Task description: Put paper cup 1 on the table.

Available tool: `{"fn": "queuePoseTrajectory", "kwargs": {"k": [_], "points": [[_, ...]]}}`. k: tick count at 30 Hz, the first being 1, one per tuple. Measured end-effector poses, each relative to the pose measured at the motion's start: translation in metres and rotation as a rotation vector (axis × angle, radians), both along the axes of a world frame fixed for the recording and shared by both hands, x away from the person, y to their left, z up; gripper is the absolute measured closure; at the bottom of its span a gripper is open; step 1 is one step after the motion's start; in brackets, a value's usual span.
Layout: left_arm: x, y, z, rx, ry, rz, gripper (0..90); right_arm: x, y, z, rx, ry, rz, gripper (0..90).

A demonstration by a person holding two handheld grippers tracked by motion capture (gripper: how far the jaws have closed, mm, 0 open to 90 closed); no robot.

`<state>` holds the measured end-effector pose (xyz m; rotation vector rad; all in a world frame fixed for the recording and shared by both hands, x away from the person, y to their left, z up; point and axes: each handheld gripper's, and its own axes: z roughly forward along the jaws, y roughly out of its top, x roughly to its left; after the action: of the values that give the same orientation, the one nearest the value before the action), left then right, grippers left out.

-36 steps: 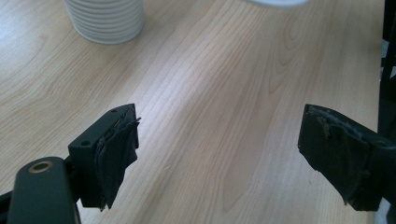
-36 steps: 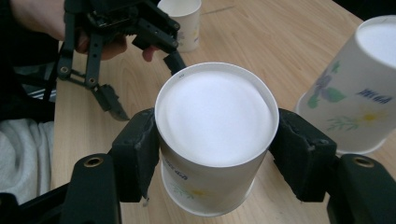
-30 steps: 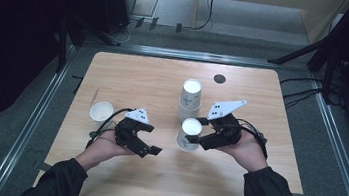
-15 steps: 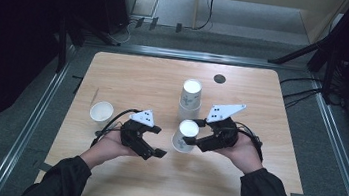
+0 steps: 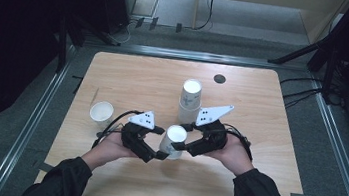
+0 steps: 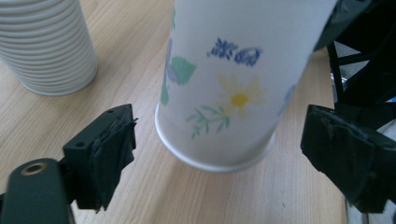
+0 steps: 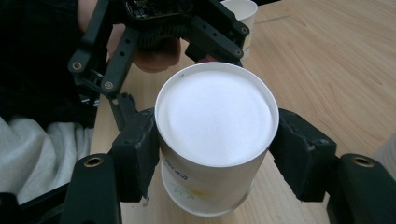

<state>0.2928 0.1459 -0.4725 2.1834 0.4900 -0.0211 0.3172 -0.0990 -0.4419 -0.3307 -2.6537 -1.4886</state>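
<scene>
A tall stack of cups [image 5: 190,100] stands far on the wooden table [image 5: 268,139]. One small cup [image 5: 101,113] sits at the left. A dark round spot [image 5: 219,78] lies far off.

The white paper cup [image 6: 229,84] in my black right gripper [image 7: 215,154] bears a yellow daisy, green leaves, pale lilac petals and blue lettering. Beside it, the white stack of ribbed paper cups [image 6: 44,44] is plain. My left gripper [image 6: 224,158] has black pads. The light wooden table [image 6: 130,196] shows fine brown grain.
</scene>
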Motion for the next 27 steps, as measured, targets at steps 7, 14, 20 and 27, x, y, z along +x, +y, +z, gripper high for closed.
{"fn": "queuePoseTrajectory", "kwargs": {"k": [7, 14, 20, 27], "points": [[-0.0022, -0.0017, 0.0009, -0.012, -0.012, -0.01, 11.7, -0.0026, 0.0065, 0.0022, 0.043, 0.02, 0.021, 35.7], [-0.0037, -0.0032, 0.0011, -0.013, -0.026, -0.011, 12.9, -0.0035, 0.0093, 0.0034, 0.068, 0.036, 0.033, 35.7], [-0.0058, -0.0037, 0.0024, -0.02, -0.043, -0.021, 16.3, -0.0025, 0.009, 0.0041, 0.088, 0.043, 0.03, 35.8], [-0.007, -0.0037, 0.0023, -0.009, -0.054, -0.033, 25.1, -0.0028, 0.0101, 0.0029, 0.069, 0.039, 0.026, 35.6]]}}
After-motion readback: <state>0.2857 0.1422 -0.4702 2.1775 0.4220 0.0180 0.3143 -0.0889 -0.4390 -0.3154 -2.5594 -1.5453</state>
